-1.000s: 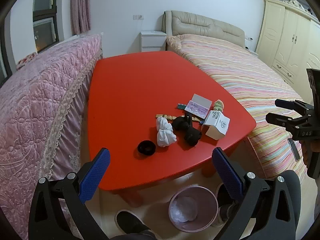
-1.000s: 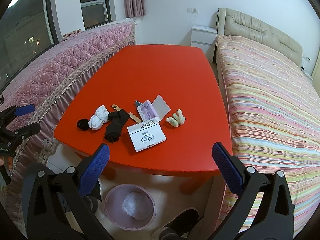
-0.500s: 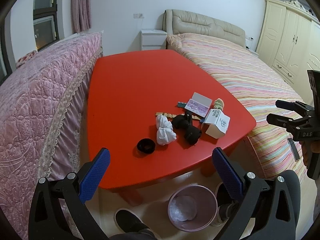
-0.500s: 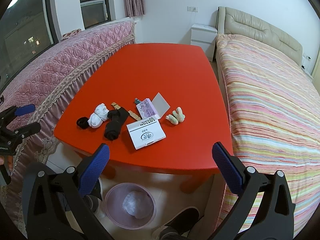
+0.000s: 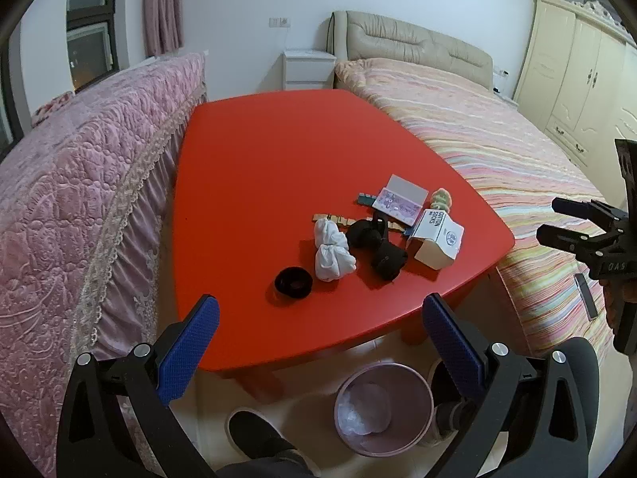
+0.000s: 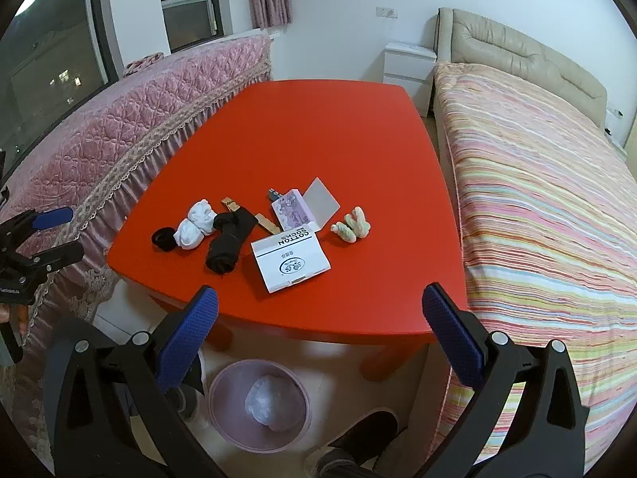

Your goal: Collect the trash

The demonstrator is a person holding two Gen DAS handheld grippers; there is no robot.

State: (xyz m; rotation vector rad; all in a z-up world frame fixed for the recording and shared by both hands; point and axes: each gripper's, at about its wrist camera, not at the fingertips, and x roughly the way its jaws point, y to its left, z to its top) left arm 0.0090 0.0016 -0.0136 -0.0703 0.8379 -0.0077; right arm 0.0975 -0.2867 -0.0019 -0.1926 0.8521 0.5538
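On the red table (image 5: 258,167) (image 6: 318,127) lie a white "cotton socks" box (image 5: 438,241) (image 6: 290,261), a purple open box (image 5: 400,201) (image 6: 292,209), white socks (image 5: 330,251) (image 6: 195,225), black socks (image 5: 382,249) (image 6: 229,241), a black ring-shaped item (image 5: 292,281) (image 6: 163,239), pale rolled socks (image 5: 441,199) (image 6: 352,225) and a wooden strip (image 5: 330,219). A pink trash bin (image 5: 382,406) (image 6: 260,404) stands on the floor under the table's near edge. My left gripper (image 5: 318,334) and right gripper (image 6: 318,330) are open and empty, held back from the table.
A pink quilted sofa (image 5: 67,183) runs along the table's left side and a striped bed (image 6: 537,199) along its right. A person's shoes (image 5: 258,432) (image 6: 358,434) stand beside the bin. A white nightstand (image 5: 308,67) and a cream wardrobe (image 5: 577,79) are at the back.
Both grippers have drawn back and risen slightly, so the table items sit a little higher in view. Nothing was grasped.
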